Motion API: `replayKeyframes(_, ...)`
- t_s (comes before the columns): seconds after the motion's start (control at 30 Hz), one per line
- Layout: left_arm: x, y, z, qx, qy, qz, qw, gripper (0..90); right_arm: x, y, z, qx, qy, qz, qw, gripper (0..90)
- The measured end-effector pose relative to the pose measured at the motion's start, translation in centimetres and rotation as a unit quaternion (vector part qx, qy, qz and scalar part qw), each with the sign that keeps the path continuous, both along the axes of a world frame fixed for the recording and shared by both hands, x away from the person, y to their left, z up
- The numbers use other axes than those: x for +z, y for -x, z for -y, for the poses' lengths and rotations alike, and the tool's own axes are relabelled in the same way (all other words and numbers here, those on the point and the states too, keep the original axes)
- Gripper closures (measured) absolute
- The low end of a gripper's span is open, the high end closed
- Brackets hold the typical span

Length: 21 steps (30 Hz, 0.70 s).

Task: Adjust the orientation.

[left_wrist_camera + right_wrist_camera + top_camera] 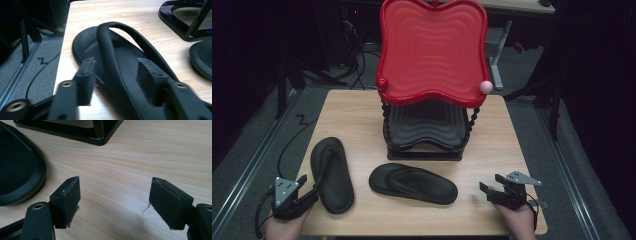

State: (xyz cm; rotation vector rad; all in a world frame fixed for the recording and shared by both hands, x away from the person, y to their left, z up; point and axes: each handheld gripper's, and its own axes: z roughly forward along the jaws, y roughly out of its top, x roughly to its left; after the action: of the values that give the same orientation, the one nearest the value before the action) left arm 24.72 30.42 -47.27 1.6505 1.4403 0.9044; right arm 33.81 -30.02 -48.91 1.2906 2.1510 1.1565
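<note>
Wooden table (507,145), two black flip-flops (413,183), dark room

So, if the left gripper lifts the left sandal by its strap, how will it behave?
The left sandal looks like soft foam, so probably light. Its thin arched strap may stretch and let the sole hang and swing. The matte surface should grip the pads well.

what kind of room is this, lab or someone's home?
Probably a lab or workshop set up for recording: a lone wooden table on grey carpet, dark surroundings, a desk frame with loose cables behind, and a hand-held tool with its own cable.
</note>
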Motion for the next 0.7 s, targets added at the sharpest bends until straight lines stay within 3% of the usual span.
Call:
replayKeyframes(0.07,-0.2,-0.7,0.1,0.008,-0.003,-0.001,1.0,46.0,0.1,0.1,0.3,-0.008,-0.002,0.002,1.0,25.5)
replayKeyframes(0.13,-0.3,-1.5,0.0,0.014,0.012,-0.009,0.9998,45.5,-0.1,0.2,0.5,-0.012,0.002,0.001,0.9999,25.7)
replayKeyframes(0.2,-0.3,-2.0,0.0,0.006,0.019,-0.009,0.9998,43.1,-0.4,0.3,0.7,-0.014,0.003,-0.005,0.9999,25.9)
replayKeyframes(0.3,-0.4,-2.4,0.3,0.004,0.015,-0.015,0.9998,41.0,-0.6,0.5,0.7,-0.01,0.006,-0.006,0.9999,26.0)
replayKeyframes(0.33,-0.5,-2.4,0.6,0.016,0.002,-0.014,0.9998,41.8,-0.5,1.0,0.6,-0.01,0.011,-0.006,0.9999,26.3)
replayKeyframes(0.4,-0.6,-2.3,0.7,0.019,-0.002,-0.015,0.9997,48.7,-0.5,1.4,0.6,-0.008,0.011,-0.004,0.9999,26.5)
replayKeyframes(0.53,-1.2,-2.7,0.6,0.032,0.004,-0.036,0.9988,53.2,-0.4,1.6,0.7,-0.005,0.008,-0.002,1.0,26.9)
replayKeyframes(0.6,-2.0,-3.1,0.6,0.039,0.006,-0.056,0.9976,53.6,-0.5,1.4,0.7,-0.006,0.007,-0.002,1.0,26.9)
replayKeyframes(0.7,-2.3,-2.9,0.7,0.051,-0.003,-0.048,0.9975,59.1,-0.5,1.1,0.6,-0.006,0.006,-0.004,1.0,27.1)
